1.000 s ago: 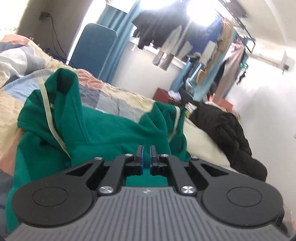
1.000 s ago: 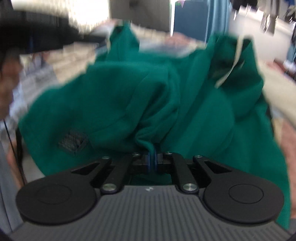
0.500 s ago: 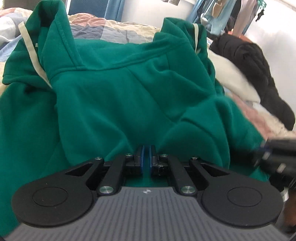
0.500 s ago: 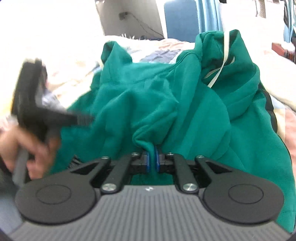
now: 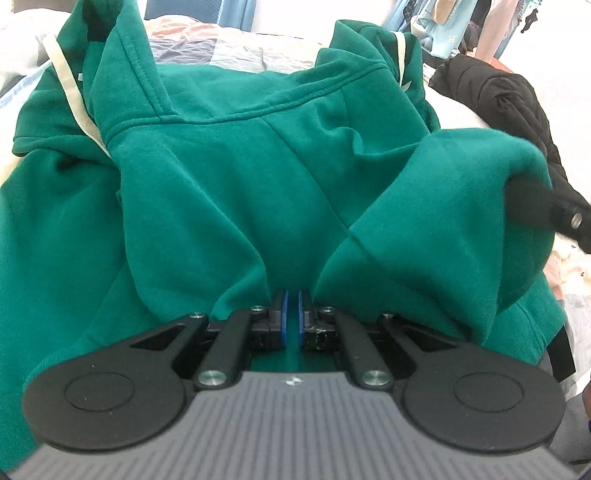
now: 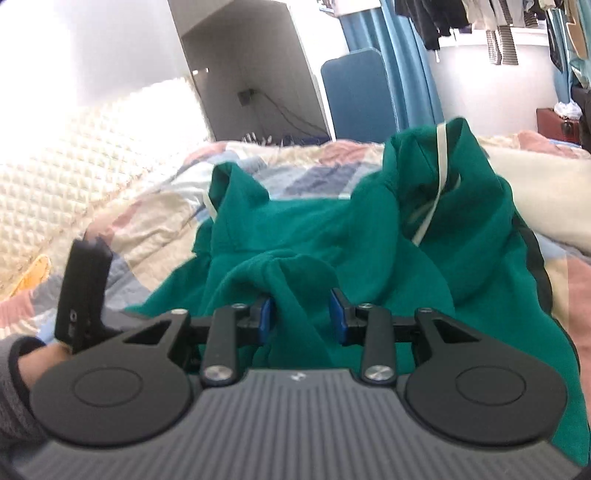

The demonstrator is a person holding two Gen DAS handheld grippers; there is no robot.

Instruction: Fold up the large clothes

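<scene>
A bed (image 6: 155,206) carries the work, covered by a patchwork quilt of cream, pink, grey and blue squares that fills the middle band of the right wrist view. A cream quilted headboard (image 6: 74,155) glows at the left of that view, washed out by strong light. Behind the bed stand a white wall unit with a socket and cables, a blue padded panel (image 6: 354,96) at top centre, and a blue curtain beside it. Clothes hang on a line (image 6: 491,33) across the upper right. In the left wrist view a black puffer jacket (image 5: 498,96) lies at the upper right, with pale garments hanging above it.

The green hoodie (image 5: 229,177) is spread on the quilt and fills most of both views. Its hood stands bunched toward the top of the frame, with cream drawcords (image 5: 70,92) running down each side. The fleece is thick and rumpled, and one fold is lifted into a hump at the right of the left wrist view.

The left tool (image 5: 290,314) is closed tight, its blue pads pinching a fold of the hoodie at lower centre. The right tool (image 6: 301,317) has just been opening: its pads stand apart with a ridge of green cloth between them, loose rather than gripped. A hand in a grey sleeve (image 6: 33,365) holds the other tool at the lower left.
</scene>
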